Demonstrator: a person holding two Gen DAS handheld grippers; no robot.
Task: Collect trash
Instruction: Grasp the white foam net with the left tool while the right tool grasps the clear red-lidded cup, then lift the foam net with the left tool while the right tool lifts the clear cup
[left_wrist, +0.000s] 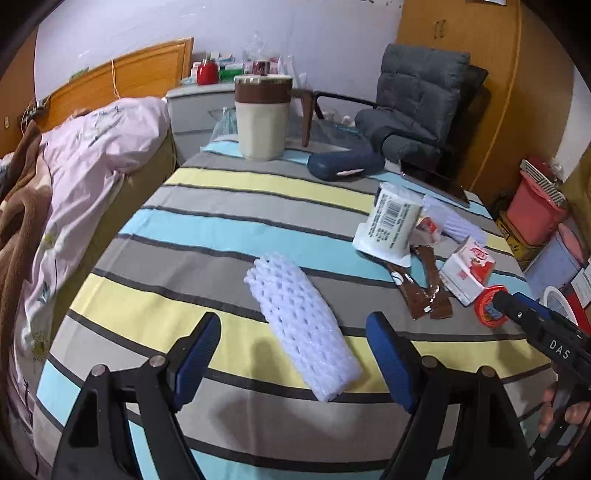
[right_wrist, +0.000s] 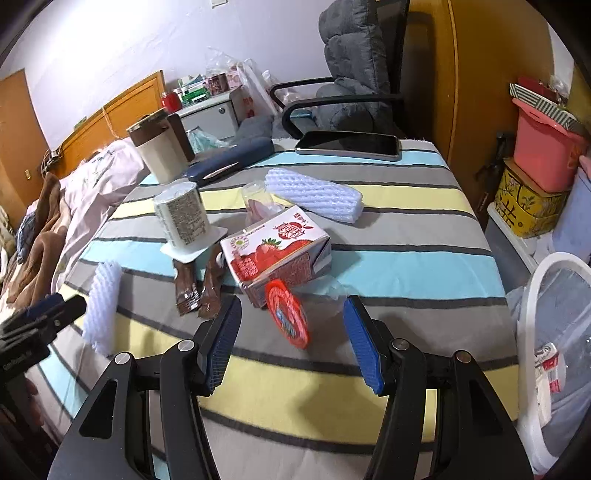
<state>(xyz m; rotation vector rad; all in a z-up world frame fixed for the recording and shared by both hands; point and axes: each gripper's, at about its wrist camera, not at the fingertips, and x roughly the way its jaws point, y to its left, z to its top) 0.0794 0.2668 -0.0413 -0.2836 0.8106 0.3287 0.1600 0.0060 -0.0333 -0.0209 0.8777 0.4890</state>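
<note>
**Both tongs hang released over the litter, nothing lifted yet**

The trash lies scattered on the striped cloth tabletop (left_wrist: 229, 192). The white foam mesh fruit sleeve (left_wrist: 303, 328) lies flat just ahead of the left tongs (left_wrist: 291, 354), in line with the gap between their blue pads, which stand wide apart and touch nothing. The round red plastic lid (right_wrist: 287, 314) sits tilted on edge just ahead of the right tongs (right_wrist: 291, 339), leaning against the red-and-white strawberry milk carton (right_wrist: 275, 254); these tongs are also spread and empty. Beyond the carton, further from the right tongs, lie two brown snack wrappers (right_wrist: 197, 286), an upturned white yoghurt cup (right_wrist: 184, 221), a second white foam sleeve (right_wrist: 314, 195) and a clear crumpled plastic cup (right_wrist: 256, 201). To the right of the right tongs, off the tabletop edge, stands a white-rimmed bin with a clear liner (right_wrist: 546, 332), probably where the trash goes.

Risks, as I judge them: the lid rests on its rim, so a touch from one pad alone could roll it off the tabletop or tip it flat, where it is harder to pinch. The foam sleeve is light and springy; a shallow grip near its end may let it slip out. The black smartphone (right_wrist: 349, 146) and dark blue case (right_wrist: 231, 158) beyond are not trash and should be left alone.
</note>
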